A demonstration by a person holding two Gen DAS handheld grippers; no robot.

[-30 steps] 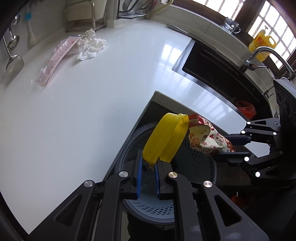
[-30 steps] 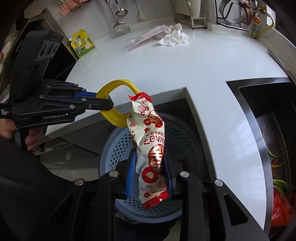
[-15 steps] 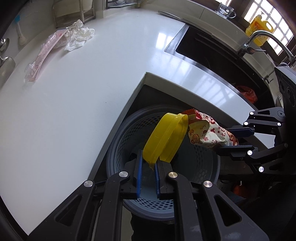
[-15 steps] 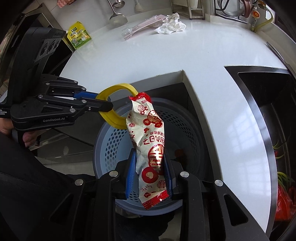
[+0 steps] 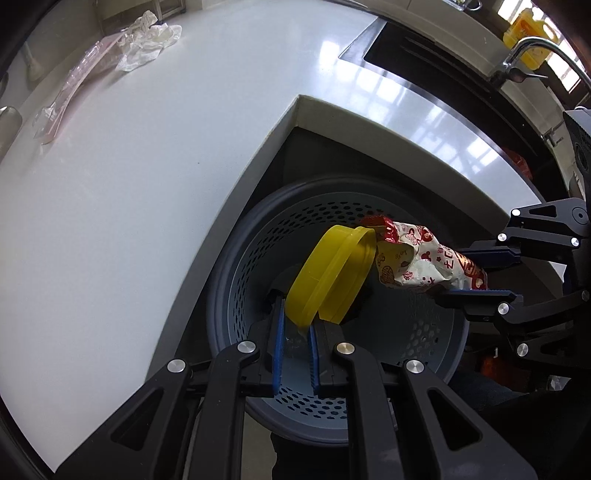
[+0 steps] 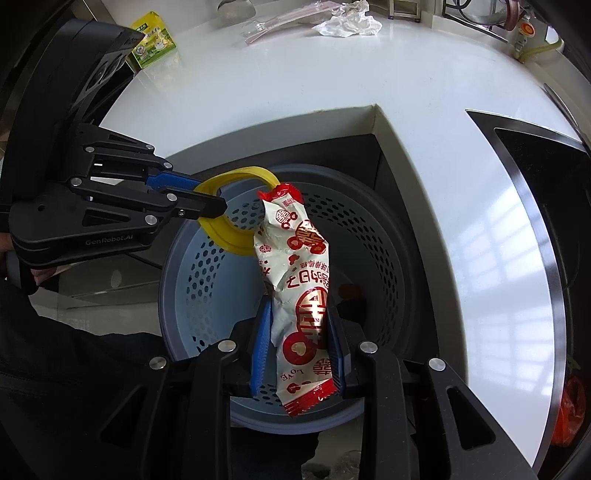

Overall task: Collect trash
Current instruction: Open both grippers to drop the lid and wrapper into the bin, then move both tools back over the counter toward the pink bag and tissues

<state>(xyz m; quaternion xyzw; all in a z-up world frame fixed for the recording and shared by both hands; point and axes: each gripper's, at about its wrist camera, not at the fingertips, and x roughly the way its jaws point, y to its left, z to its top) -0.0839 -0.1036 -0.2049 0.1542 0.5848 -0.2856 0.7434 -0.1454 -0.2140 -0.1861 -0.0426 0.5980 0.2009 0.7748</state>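
Countertop is taking up most of the view, white and L-shaped, wrapping around the grey perforated bin that's sitting in the corner notch below it. Both grippers are hanging over the bin mouth, pointing steeply down. Left gripper is pinching the rim of a yellow lid, jaws nearly pressed together. Right gripper is clamping a red-and-white snack wrapper across its middle, the top end flopping up and touching the lid.

What's worrying me: the wrapper is light and floppy, so if it's let go from this height it could catch on the lid or the rim and be left hanging over the edge. The lid is only held by a thin edge, so it could pivot and slip out early.

Bin is looking mostly bare, just something small and reddish on its floor, too dim to tell what. Crumpled tissue and a clear plastic sleeve are waiting at the far end of the counter, well apart from the bin. Sink on the right has some red bag and scraps.
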